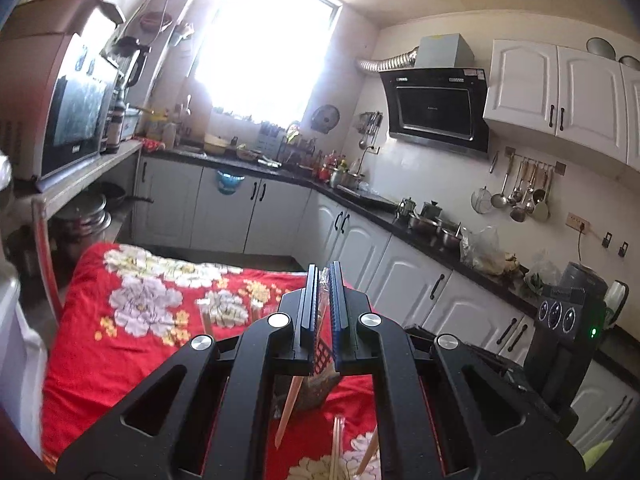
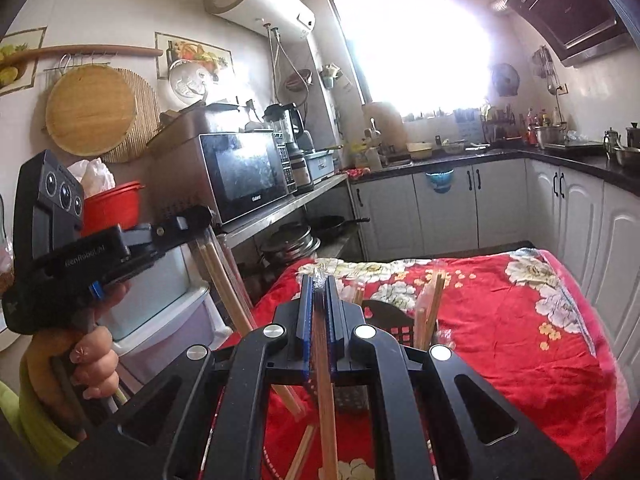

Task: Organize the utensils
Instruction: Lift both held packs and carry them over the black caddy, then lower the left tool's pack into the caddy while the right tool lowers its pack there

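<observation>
The left gripper (image 1: pixel 323 276) is closed tight on a clear-wrapped bundle of pale wooden chopsticks (image 1: pixel 289 408) hanging below its jaws; seen from the right wrist it (image 2: pixel 200 216) carries the lettering "GenRobot.AI" on its black body, gripped by the person's left hand (image 2: pixel 90 356). The right gripper (image 2: pixel 319 280) is likewise clamped shut on another wrapped pair of wooden chopsticks (image 2: pixel 326 392). Both hang above the red floral-cloth bench (image 2: pixel 520 320) — near its middle stands a dark perforated plastic utensil basket (image 2: pixel 384 320) with chopsticks upright in it. On the shelf beyond, a silver microwave (image 2: pixel 244 172) reads "Galanz".
</observation>
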A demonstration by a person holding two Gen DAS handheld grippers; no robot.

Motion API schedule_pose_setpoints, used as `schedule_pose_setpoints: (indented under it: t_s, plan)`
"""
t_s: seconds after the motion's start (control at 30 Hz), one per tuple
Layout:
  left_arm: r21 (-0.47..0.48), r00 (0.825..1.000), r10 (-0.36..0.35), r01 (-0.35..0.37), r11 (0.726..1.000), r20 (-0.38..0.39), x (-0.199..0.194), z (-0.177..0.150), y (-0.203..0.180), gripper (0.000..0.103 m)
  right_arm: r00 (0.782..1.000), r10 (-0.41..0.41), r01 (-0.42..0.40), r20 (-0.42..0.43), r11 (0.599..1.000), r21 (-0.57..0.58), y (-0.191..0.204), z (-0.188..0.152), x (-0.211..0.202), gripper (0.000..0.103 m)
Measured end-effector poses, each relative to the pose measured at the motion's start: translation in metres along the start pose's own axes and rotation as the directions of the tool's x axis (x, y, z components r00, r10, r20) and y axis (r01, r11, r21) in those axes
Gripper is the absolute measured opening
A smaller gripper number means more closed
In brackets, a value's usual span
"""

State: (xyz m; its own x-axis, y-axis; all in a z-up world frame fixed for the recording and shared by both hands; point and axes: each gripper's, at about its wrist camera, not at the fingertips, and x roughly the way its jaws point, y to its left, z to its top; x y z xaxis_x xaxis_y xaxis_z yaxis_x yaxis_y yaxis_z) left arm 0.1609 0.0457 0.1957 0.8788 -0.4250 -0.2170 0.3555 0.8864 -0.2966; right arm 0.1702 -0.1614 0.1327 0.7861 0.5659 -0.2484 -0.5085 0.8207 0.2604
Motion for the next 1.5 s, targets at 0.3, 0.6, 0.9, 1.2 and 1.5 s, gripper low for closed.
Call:
schedule_pose_setpoints:
  t_s: [0.3, 0.6, 0.9, 1.2, 1.5]
  plan:
    - [0.027, 0.999, 0.006, -0.008, 1.0, 0.051, 0.007, 0.027, -0.005, 0.003, 0.999, -0.01, 0.01, 0.043, 1.0, -0.009, -0.004, 0.02, 0.003, 0.006]
    - [0.048, 0.998, 0.037, -0.04, 0.998, 0.059, 0.025, 0.032, -0.004, 0.003, 0.993, -0.024, 0.028, 0.115, 0.999, -0.032, -0.003, 0.048, 0.008, 0.006]
    - [0.021, 0.997, 0.059, -0.06, 0.998, 0.04, 0.044, 0.021, 0.011, 0.003, 0.984, -0.031, 0.039, 0.177, 0.998, -0.041, -0.006, 0.064, 0.02, 0.006]
    - [-0.028, 0.999, 0.053, -0.052, 0.998, 0.012, 0.058, 0.007, 0.031, 0.003, 0.978, -0.055, 0.07, 0.2, 0.995, -0.066, -0.01, 0.064, 0.047, 0.006]
    - [-0.064, 0.999, 0.048, -0.048, 0.997, -0.009, 0.069, -0.007, 0.043, 0.003, 0.976, -0.074, 0.095, 0.203, 0.99, -0.1, -0.012, 0.052, 0.08, 0.006]
